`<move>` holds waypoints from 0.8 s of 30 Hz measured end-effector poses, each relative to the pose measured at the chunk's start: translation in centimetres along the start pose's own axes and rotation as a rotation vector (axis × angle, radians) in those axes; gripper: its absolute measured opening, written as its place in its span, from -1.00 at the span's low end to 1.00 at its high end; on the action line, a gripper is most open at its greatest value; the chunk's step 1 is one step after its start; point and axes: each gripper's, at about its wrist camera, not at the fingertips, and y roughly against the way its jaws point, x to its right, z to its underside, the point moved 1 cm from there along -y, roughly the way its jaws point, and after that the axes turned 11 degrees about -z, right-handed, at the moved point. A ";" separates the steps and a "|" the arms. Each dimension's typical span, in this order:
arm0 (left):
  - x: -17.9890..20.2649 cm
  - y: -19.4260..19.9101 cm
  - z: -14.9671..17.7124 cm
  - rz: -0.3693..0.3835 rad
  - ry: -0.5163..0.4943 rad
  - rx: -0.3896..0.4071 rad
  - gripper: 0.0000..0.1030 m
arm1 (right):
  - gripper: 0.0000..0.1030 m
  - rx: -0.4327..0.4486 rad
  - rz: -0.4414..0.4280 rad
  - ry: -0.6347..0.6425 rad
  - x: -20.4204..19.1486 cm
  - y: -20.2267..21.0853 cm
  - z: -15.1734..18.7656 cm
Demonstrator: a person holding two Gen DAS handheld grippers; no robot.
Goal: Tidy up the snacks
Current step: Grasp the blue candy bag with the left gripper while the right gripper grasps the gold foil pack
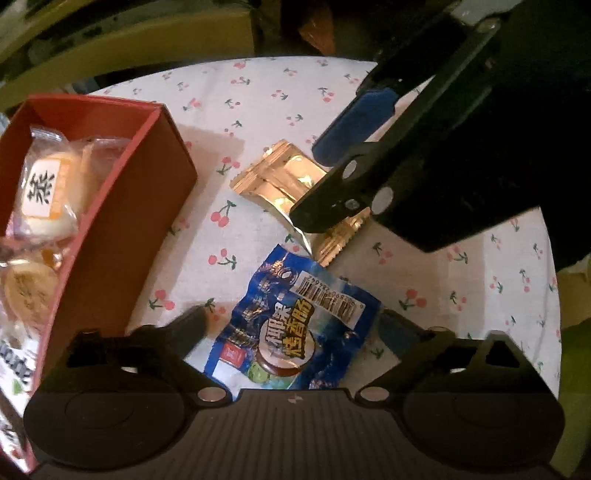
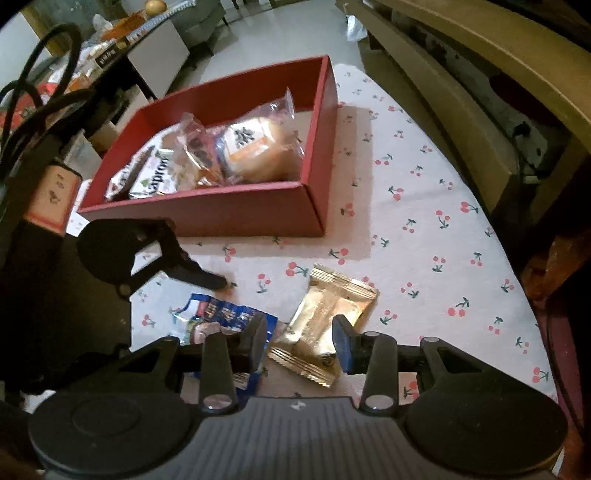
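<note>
The left gripper (image 1: 295, 328) stands spread wide around the blue snack packet (image 1: 295, 325) lying on the tabletop (image 1: 461, 295), not pressing it. The right gripper (image 2: 300, 341) is clenched on the gold packet (image 2: 325, 325) beside the red box (image 2: 236, 214).

My left gripper's (image 1: 295, 325) body hides the blue packet's (image 1: 295, 321) lower edge. The right gripper (image 1: 325, 184) covers abt half the gold packet (image 1: 280, 181). Red box (image 1: 122, 206) cut off at the frame's left edge; the snacks there are blurred, label text only partly legible. In the right wrist view, stuff on the far shelf (image 2: 122, 33) is too small to ID.
</note>
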 end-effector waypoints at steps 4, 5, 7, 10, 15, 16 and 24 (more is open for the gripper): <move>0.4 0.4 1.0 -0.022 0.078 0.022 0.96 | 0.05 -0.009 0.026 -0.026 0.6 -0.4 -0.2; 0.6 0.6 1.3 -0.038 0.106 0.025 0.93 | 0.06 -0.011 0.033 -0.036 0.8 -0.5 -0.2; 0.8 1.4 2.1 -0.056 0.167 0.017 0.81 | 0.09 -0.005 0.043 -0.059 1.1 -0.5 -0.3; 1.1 2.4 3.0 -0.074 0.265 -0.010 0.60 | 0.18 -0.005 0.056 -0.098 1.5 -0.7 -0.4; 1.7 3.3 5.3 -0.090 0.453 -0.004 0.59 | 0.27 -0.009 0.025 -0.143 1.4 -1.6 -0.4; 1.7 3.4 5.6 -0.093 0.487 -0.004 0.59 | 0.27 -0.008 0.028 -0.138 1.2 -1.8 -0.5; 1.5 2.6 4.0 -0.146 0.544 -0.026 0.77 | 0.43 -0.011 0.089 -0.045 0.0 -2.9 -0.7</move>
